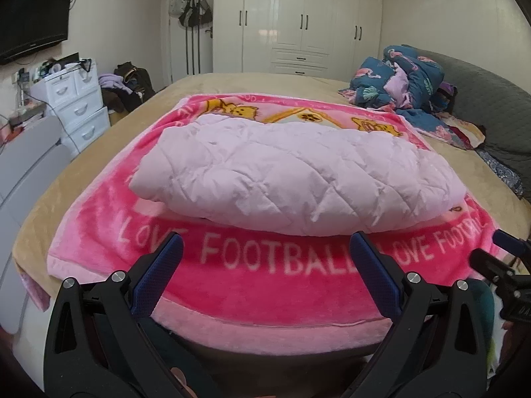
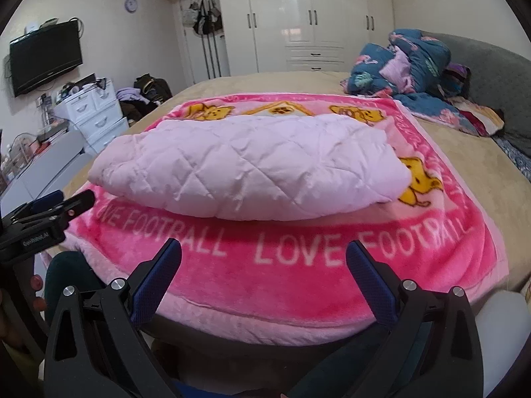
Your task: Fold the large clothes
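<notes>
A pale pink quilted garment (image 1: 292, 172) (image 2: 252, 172) lies folded into a thick bundle on a bright pink blanket (image 1: 265, 278) (image 2: 285, 272) lettered "LOVE FOOTBALL". My left gripper (image 1: 267, 245) hovers open over the blanket's near edge, just short of the bundle, with nothing between its blue pads. My right gripper (image 2: 264, 248) is open too, level with the left one and also short of the bundle. Each gripper shows at the edge of the other's view: the right gripper's tip (image 1: 507, 242) at the far right, the left gripper's tip (image 2: 63, 204) at the far left.
The blanket rests on a tan bed (image 1: 252, 83). A crumpled blue floral duvet (image 1: 405, 79) lies at the back right by a grey headboard (image 1: 491, 99). White drawers (image 1: 79, 106), a wall TV (image 1: 33, 23) and clothes are at left; white wardrobes (image 1: 308, 20) stand behind.
</notes>
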A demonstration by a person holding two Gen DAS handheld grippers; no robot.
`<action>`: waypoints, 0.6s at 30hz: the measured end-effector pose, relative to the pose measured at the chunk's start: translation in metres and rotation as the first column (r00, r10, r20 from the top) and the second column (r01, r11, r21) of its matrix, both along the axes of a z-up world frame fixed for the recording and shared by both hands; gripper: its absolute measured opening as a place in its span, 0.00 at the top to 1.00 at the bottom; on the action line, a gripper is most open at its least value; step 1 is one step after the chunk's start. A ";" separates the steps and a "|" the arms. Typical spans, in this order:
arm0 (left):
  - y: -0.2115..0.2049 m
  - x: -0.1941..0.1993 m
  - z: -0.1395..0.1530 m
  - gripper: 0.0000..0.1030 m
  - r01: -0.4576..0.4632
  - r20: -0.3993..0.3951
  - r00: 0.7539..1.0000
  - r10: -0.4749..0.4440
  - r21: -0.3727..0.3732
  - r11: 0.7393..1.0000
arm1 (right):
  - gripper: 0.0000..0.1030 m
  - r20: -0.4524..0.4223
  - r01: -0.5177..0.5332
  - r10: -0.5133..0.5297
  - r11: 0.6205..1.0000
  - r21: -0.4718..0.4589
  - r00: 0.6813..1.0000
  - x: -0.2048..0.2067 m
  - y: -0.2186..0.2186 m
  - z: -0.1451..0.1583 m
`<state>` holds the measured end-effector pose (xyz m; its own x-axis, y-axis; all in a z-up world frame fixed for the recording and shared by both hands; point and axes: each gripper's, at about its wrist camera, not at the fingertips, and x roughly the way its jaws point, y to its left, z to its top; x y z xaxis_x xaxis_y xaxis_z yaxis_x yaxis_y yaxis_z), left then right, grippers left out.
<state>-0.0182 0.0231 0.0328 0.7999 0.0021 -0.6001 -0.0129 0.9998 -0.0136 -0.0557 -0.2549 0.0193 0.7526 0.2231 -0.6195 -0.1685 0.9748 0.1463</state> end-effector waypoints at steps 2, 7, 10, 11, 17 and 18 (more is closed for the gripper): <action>0.012 0.006 -0.003 0.09 -0.026 -0.018 1.000 0.026 -0.024 0.999 | 0.04 -0.006 0.037 -0.037 0.999 0.010 0.999 -0.001 -0.016 -0.004; 0.078 0.039 -0.013 0.09 -0.187 -0.074 0.980 0.185 -0.029 0.982 | 0.04 -0.035 0.336 -0.336 0.942 -0.024 0.941 0.000 -0.116 -0.027; 0.144 0.068 -0.019 0.09 -0.354 -0.083 0.932 0.354 0.011 0.935 | 0.04 -0.070 0.605 -0.610 0.792 -0.083 0.789 -0.007 -0.213 -0.061; 0.173 0.080 -0.022 0.09 -0.420 -0.077 0.904 0.420 0.026 0.907 | 0.04 -0.094 0.678 -0.689 0.725 -0.123 0.719 -0.012 -0.243 -0.074; 0.324 0.150 -0.068 0.09 -0.668 -0.166 0.711 0.684 0.146 0.730 | 0.04 -0.223 0.917 -0.943 0.302 -0.261 0.247 -0.077 -0.420 -0.149; 0.341 0.157 -0.073 0.09 -0.687 -0.185 0.688 0.702 0.146 0.712 | 0.04 -0.239 0.926 -0.953 0.251 -0.283 0.186 -0.088 -0.439 -0.157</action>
